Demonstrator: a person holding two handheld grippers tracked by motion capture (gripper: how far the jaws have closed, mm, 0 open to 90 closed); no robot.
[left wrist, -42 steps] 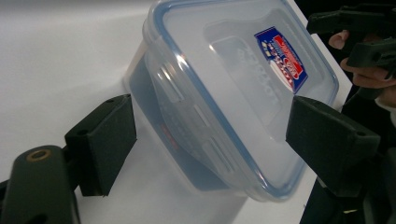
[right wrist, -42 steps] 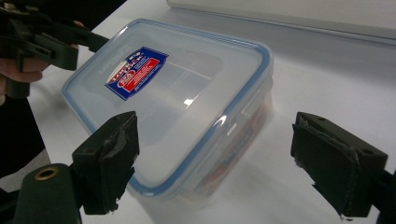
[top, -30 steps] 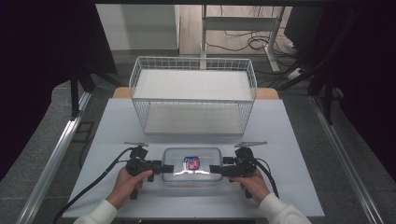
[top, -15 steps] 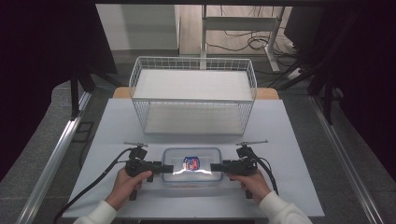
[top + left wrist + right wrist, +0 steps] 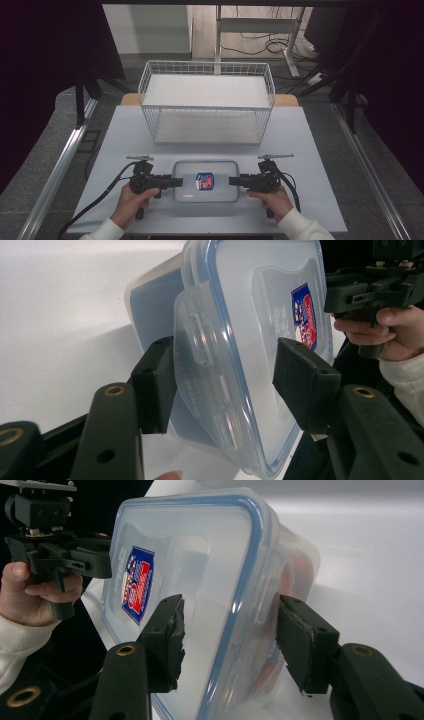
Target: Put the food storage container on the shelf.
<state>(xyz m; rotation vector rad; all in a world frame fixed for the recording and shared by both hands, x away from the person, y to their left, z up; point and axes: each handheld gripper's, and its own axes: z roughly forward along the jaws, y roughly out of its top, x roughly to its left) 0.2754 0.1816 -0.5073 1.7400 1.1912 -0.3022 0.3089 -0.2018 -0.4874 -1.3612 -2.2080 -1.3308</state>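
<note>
A: Container [image 5: 206, 181], clear plastic with a blue-rimmed lid and a red-and-blue label on top, lies flat at the near middle of the white table [image 5: 310, 140], and both hands are working it from the ends!

B: Left gripper [image 5: 176, 182] is at its left end. In the left gripper view the jaws straddle the lid's side flap [image 5: 200, 385]: one pad sits against the underside of the flap, the other stands just off the lid's top. They have just been closing, container edge between them.

A: Clamped yet?

B: Not that I can see. There's a gap on the top pad.

A: Right gripper [image 5: 233, 181] at the right end, same story: the right gripper view has the lid's rim between the two pads, jaws just been closing, with a sliver of space on each side.

B: So both are open around the edges, not pressing.

A: Beyond the container, at the table's far side, stands a white wire basket [image 5: 207, 102].

B: Cables [image 5: 95, 205] trail back from the grippers toward the near edge.
</note>
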